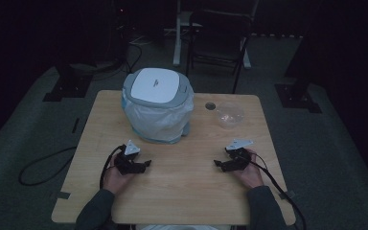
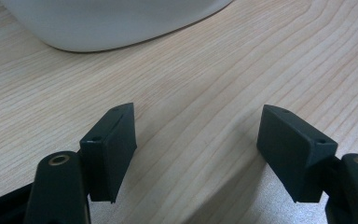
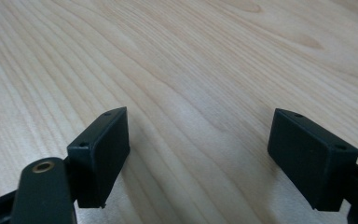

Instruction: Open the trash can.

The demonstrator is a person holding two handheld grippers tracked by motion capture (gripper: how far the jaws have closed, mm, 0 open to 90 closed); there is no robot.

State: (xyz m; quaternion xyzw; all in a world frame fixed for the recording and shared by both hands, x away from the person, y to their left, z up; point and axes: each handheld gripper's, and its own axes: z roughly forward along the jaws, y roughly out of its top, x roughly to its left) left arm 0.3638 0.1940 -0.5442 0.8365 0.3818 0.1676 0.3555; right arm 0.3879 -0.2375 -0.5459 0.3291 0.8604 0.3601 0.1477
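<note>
On the wooden table (image 1: 172,182) both grippers rest near the person's edge, well apart from each other. The left gripper (image 1: 146,164) sits at the near left with its jaws spread wide and nothing between them; its own view shows bare wood between the pads and the pale base of the bin (image 2: 112,23) just beyond. The right gripper (image 1: 216,164) lies at the near right, jaws likewise spread and empty over plain tabletop.

The bin (image 1: 158,105), a small white one with a grey-rimmed lid and a thin bag hanging over its sides, stands at the far middle of the table, nearest the left gripper. A clear plastic bowl (image 1: 230,115) sits far right, beside a small dark disc (image 1: 210,106).

The likely trouble is the bag: thin film could slip from the pads or tear if pinched too little. A one-sided pull might also tip or slide the light-looking bin, and a wide right-hand reach could knock the bowl
</note>
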